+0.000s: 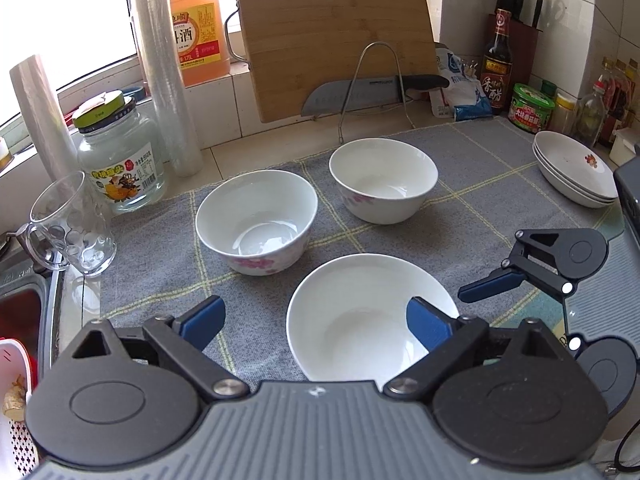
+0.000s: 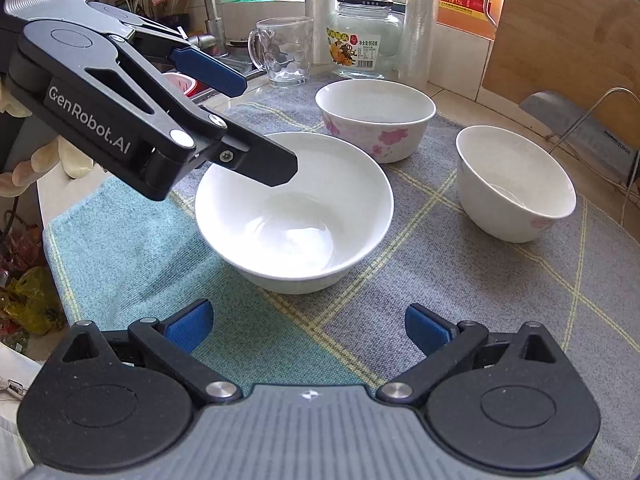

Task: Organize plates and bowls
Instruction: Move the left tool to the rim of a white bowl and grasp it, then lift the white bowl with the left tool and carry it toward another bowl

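Light: bright daylight pours through the window [image 1: 60,12] behind the counter, whiting out the panes in both views.
Glare: the plain white bowl [image 2: 294,210] nearly loses its rim to overexposure; soft highlights gleam inside the two flowered bowls [image 1: 256,220].
Shadows: faint and diffuse on the grey checked cloth [image 1: 460,208], falling toward the camera from each bowl.
Backlight: the orange cooking-wine jug [image 1: 198,20] glows; the glass mug [image 1: 72,224] sparkles.
Distortion: strong fisheye bending curves the cutting board [image 1: 332,36] and wall tiles; corners vignette dark.
Focus: centre sharp; labels at the far right edge of the left wrist view turn soft.
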The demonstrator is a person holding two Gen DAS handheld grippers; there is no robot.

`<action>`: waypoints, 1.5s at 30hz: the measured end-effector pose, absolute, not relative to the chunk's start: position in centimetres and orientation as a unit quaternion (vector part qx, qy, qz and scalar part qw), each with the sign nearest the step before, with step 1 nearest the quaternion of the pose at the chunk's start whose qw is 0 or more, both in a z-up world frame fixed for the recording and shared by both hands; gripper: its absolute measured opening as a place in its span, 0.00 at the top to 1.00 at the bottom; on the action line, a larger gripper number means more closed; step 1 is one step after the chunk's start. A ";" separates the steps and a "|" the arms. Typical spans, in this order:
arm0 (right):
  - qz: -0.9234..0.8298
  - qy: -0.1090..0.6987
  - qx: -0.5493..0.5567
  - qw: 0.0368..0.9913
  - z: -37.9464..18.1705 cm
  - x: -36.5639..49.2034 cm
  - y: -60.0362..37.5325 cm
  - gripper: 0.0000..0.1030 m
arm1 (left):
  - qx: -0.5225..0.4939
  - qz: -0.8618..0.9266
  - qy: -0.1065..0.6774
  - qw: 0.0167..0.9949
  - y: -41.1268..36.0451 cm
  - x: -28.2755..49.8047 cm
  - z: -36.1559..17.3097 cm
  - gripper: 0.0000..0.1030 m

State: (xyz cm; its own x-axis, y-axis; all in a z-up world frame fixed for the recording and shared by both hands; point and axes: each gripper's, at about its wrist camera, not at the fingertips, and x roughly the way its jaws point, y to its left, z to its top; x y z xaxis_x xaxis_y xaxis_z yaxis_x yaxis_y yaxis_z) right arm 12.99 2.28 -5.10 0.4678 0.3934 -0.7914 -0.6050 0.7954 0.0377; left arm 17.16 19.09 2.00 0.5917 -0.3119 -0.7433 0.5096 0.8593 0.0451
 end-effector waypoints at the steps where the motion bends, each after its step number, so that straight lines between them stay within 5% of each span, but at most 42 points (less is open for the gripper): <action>1: 0.296 0.421 -0.126 0.848 -5.2 13.2 2.4 0.00 | 0.127 -0.235 0.389 0.882 19.1 17.2 1.9 0.08; 12: 0.314 0.393 -0.129 0.855 -5.7 14.1 2.9 0.05 | 0.133 -0.260 0.413 0.862 18.6 18.2 1.0 0.13; 14: 0.318 0.389 -0.128 0.855 -5.5 14.1 2.9 0.10 | 0.135 -0.266 0.419 0.857 18.6 18.5 0.8 0.30; 20: 0.330 0.373 -0.125 0.858 -5.1 14.1 3.2 0.19 | 0.133 -0.275 0.437 0.846 18.5 19.0 0.1 0.39; 45: 0.317 0.376 -0.126 0.862 -4.2 13.2 1.9 0.21 | 0.122 -0.307 0.444 0.833 17.2 19.3 0.7 0.43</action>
State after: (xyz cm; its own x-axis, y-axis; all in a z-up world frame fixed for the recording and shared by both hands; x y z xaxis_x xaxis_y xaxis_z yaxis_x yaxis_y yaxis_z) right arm 13.21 1.88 -4.17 0.5163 0.4513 -0.7278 -0.6408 0.7674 0.0213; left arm 19.32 17.24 0.69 0.4171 -0.4037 -0.8143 0.6196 0.7818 -0.0703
